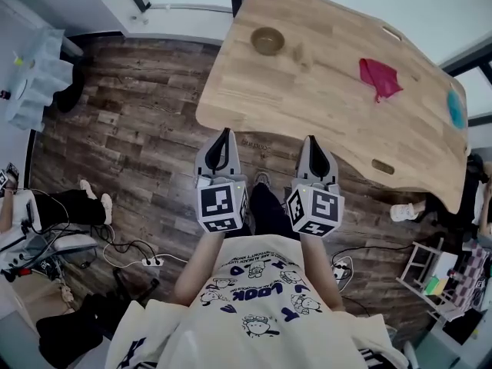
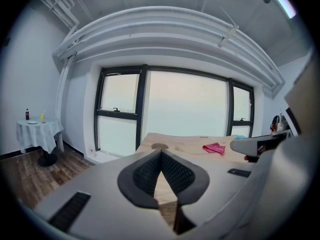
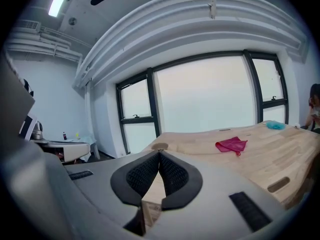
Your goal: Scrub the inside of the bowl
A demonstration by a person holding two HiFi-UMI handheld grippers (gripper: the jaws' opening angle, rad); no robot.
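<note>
Jaws on both grippers are pressed together with nothing between them. We hold the left gripper (image 1: 225, 133) and the right gripper (image 1: 314, 140) side by side in front of us, each with its marker cube nearest our body. Both point toward the wooden table (image 1: 323, 129), and in the head view their tips lie at its near edge.

The bowl (image 1: 267, 41), a brownish round one, stands upright near the far left corner of the table, well apart from both grippers. In each gripper view it shows just above the closed tips, far off on the tabletop. A red cloth (image 1: 378, 78) lies crumpled toward the right half of the table, well apart from the bowl. A teal thing (image 1: 457, 108) lies at the table's right edge; we cannot tell what it is.

Under the table runs a floor of dark wooden planks (image 1: 138, 129). A small table under a white cover (image 2: 37, 131) stands off to the left by the wall, and large windows (image 2: 185, 104) fill the wall behind the wooden table.
</note>
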